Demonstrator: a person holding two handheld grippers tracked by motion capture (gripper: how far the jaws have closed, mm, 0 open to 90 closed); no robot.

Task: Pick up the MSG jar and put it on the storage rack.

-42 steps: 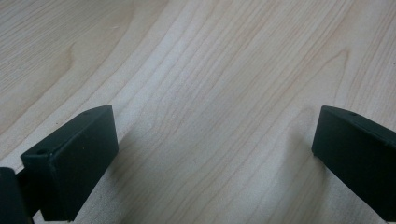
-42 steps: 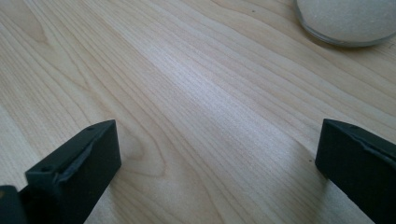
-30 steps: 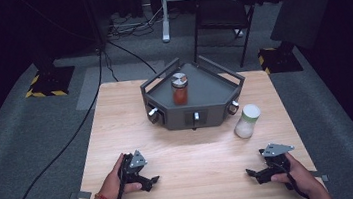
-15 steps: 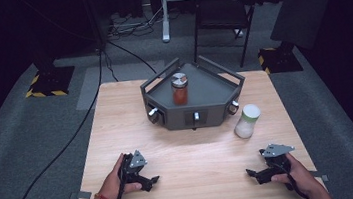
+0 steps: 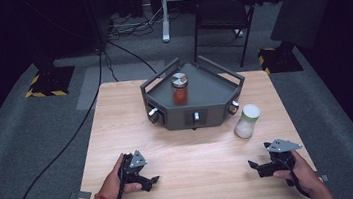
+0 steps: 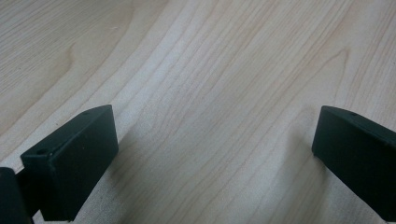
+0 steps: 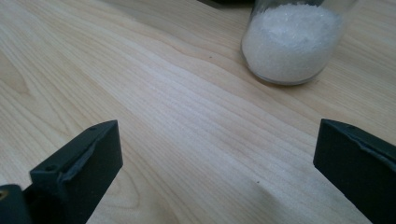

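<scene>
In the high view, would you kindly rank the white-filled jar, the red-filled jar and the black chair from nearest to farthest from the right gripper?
From the right gripper:
1. The clear jar of white granules with a pale lid, on the table just ahead.
2. The red-filled jar with a grey lid, on the dark grey tray.
3. The black chair, on the floor beyond the table.

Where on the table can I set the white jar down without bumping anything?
Bare wood lies between the left tongs and right tongs, and left of the grey tray. It is crowded beside the white jar, close to the tray's right corner.
</scene>
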